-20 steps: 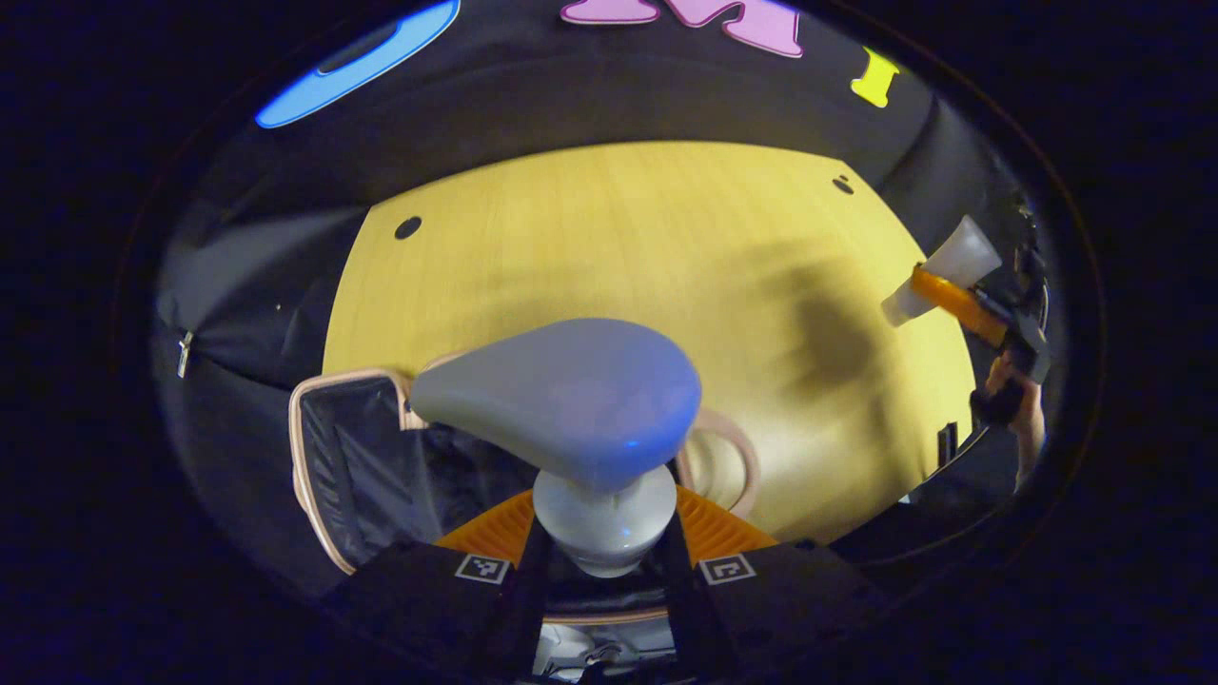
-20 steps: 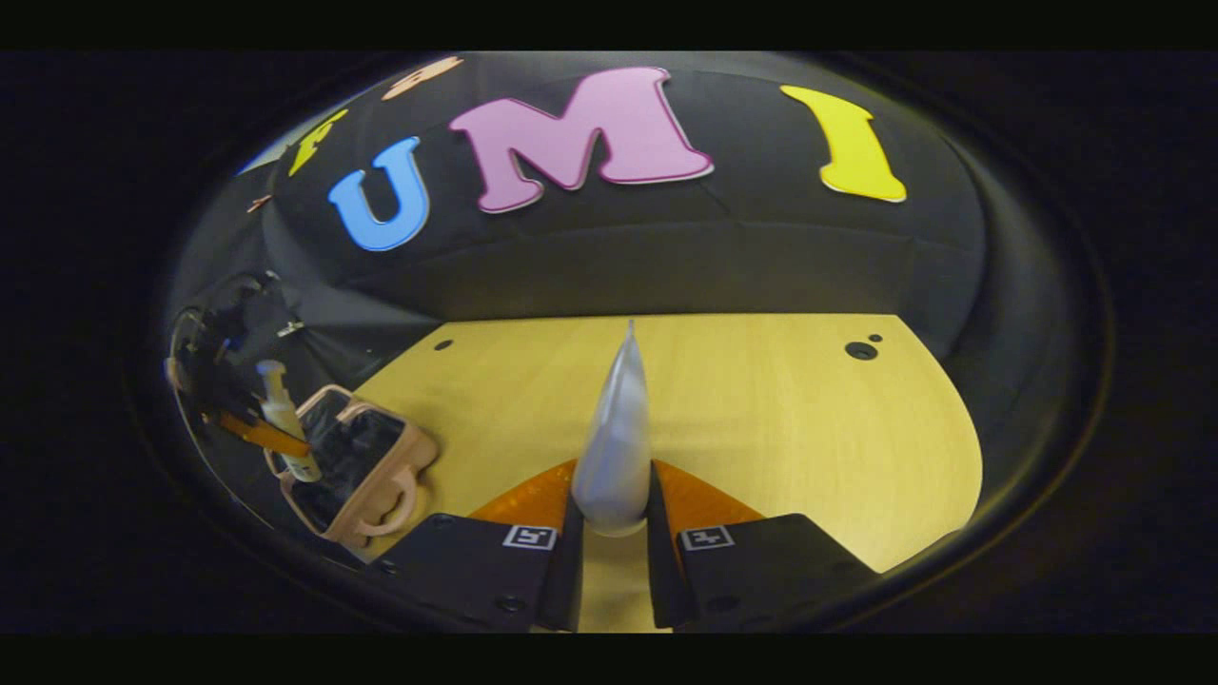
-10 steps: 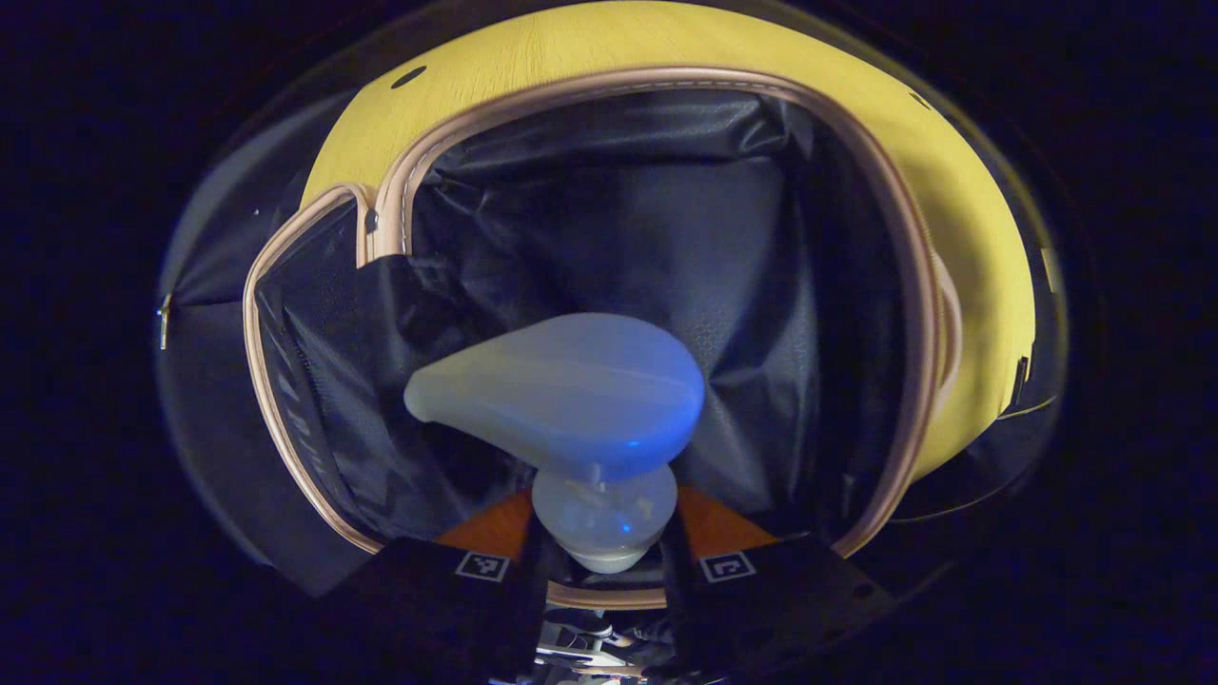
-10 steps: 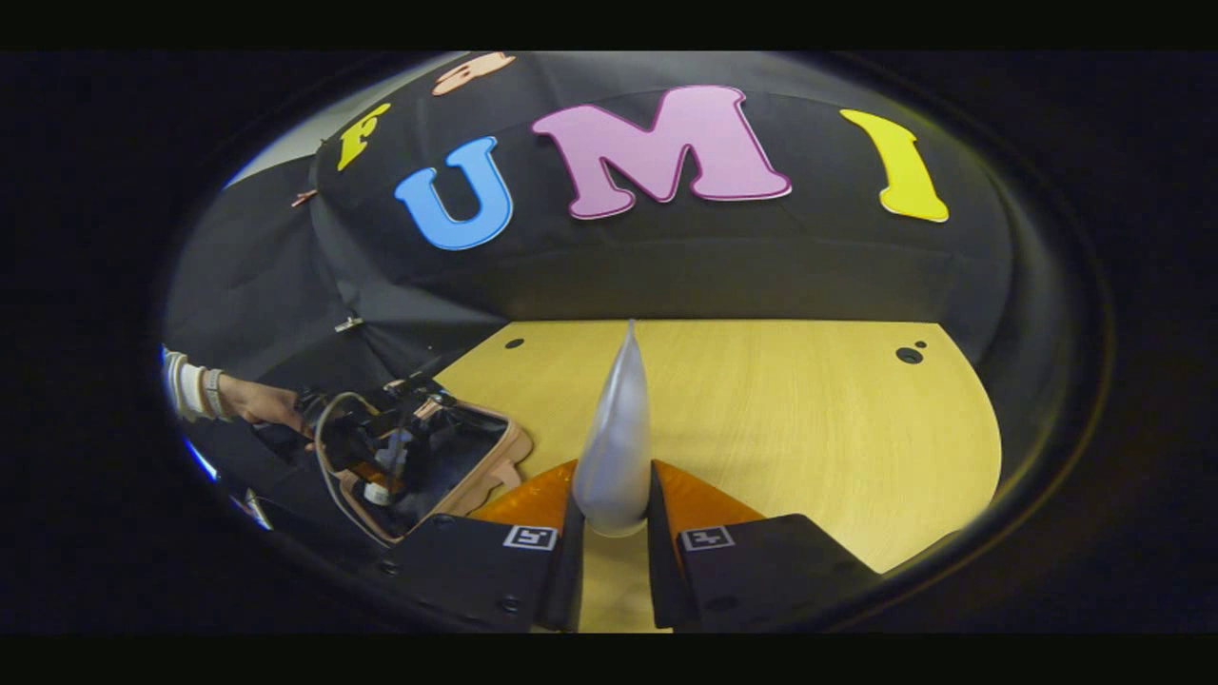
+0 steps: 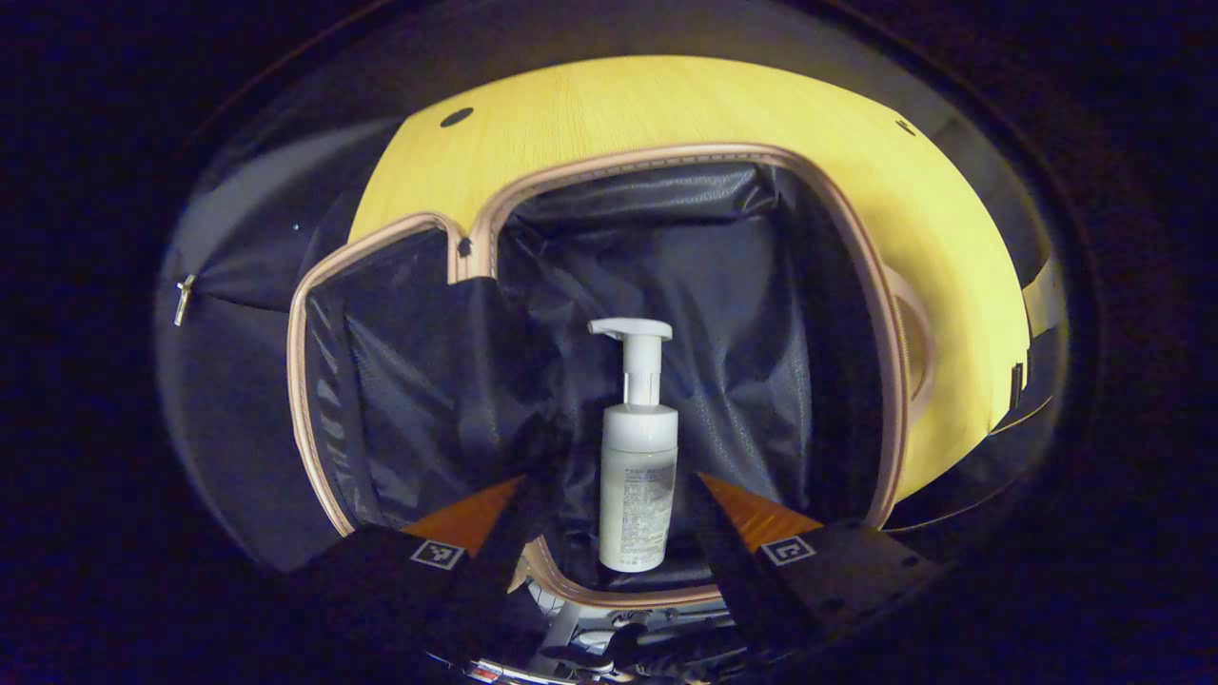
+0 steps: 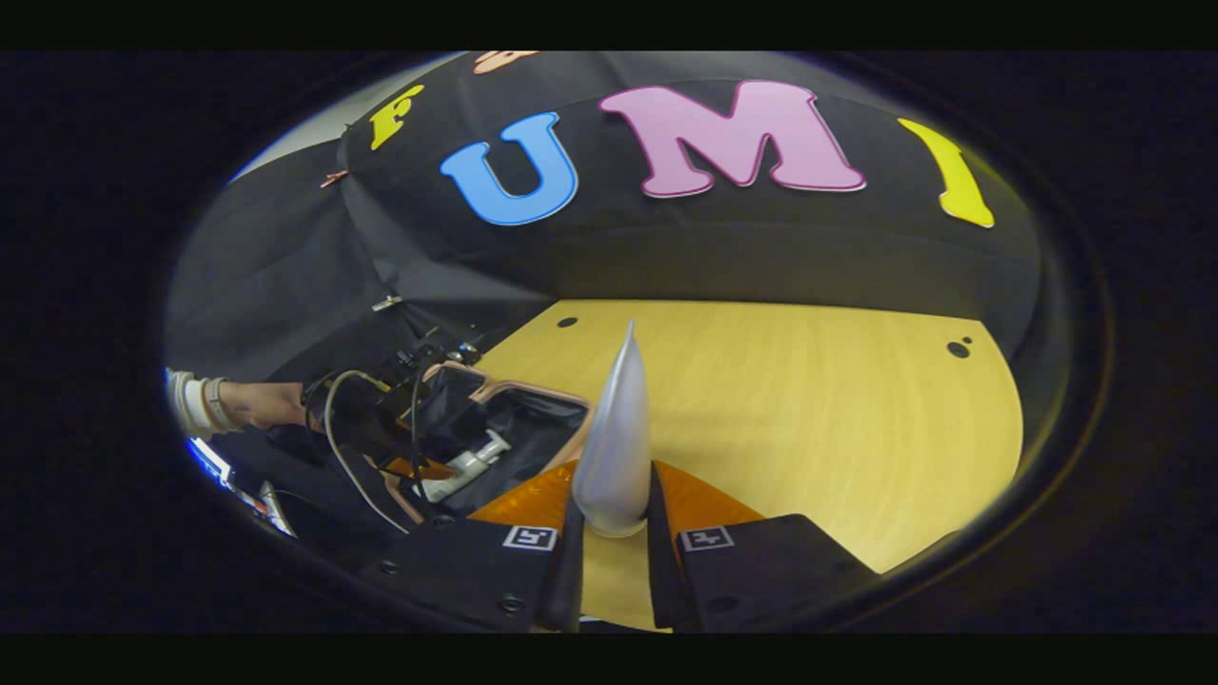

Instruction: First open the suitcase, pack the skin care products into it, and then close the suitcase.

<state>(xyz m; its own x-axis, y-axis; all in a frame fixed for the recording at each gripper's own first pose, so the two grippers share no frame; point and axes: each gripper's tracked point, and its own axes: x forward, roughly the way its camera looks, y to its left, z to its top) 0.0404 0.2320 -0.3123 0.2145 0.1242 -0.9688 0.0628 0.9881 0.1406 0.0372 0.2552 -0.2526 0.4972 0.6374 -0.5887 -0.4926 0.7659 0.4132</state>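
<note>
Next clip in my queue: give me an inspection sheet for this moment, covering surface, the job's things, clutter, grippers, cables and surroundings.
Surface: yellow wooden table with small dark holes, mostly bare.
Job's things: suitcase lies open on the table, dark lining showing; white pump bottle lies inside it; pale tube is clamped outside it.
Clutter: nothing seen.
Grippers: left gripper is open, its fingers wide apart either side of the pump bottle without touching it; right gripper is shut on the tube, held above the table.
Cables: dark cables loop off the left gripper beside a hand.
Surroundings: black cloth booth wall behind the table.
</note>
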